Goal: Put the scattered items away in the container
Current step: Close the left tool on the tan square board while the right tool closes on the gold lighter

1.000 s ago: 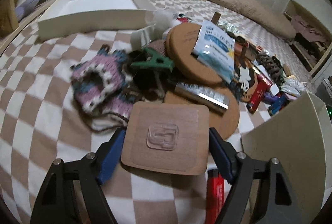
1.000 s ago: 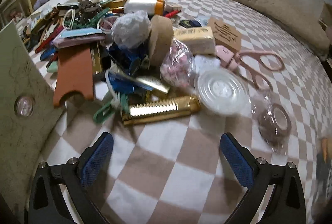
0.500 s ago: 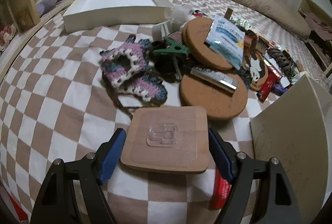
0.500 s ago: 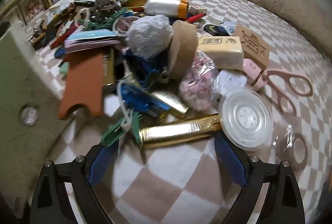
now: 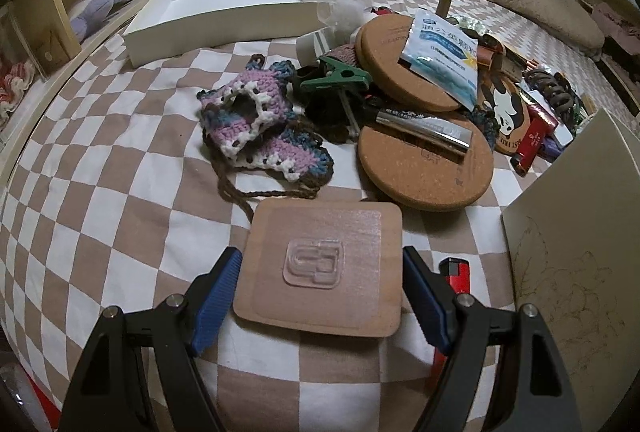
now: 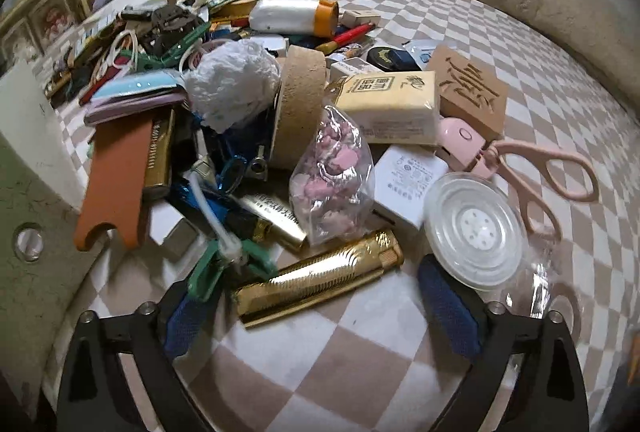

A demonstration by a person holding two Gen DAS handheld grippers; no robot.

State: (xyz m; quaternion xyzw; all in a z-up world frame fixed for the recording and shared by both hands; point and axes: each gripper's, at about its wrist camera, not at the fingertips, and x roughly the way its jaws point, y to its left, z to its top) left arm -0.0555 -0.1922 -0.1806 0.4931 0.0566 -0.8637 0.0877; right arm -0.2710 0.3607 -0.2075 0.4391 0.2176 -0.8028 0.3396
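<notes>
Insp. A: Checkered brown-and-white bedspread served as the work surface, shelving behind. White open container sat at the far edge, apparently nothing in it yet. Left gripper was clamped on the square wooden coaster, pads on both side edges, coaster held flat and clear of the pile. Judged: gripped edge-on so it could be carried level to the container.

Insp. B: Right gripper?

Insp. A: Jaws were opening, near full width, w/ the gold lighter lying crosswise between them. Pads didn't appear to press on it. Judged: spread that wide to straddle it lengthwise.

Insp. B: Pile condition?

Insp. A: Heaped, items overlapping. Round cork coaster had a silver lighter resting on it; crochet pouch lay beside, apart from the held coaster.

Insp. B: Legible markings?

Insp. A: Blue sachet and yellow tissue pack carried Chinese print, too small to read. Brown card bore one large cut-out character. No brand confirmed.
</notes>
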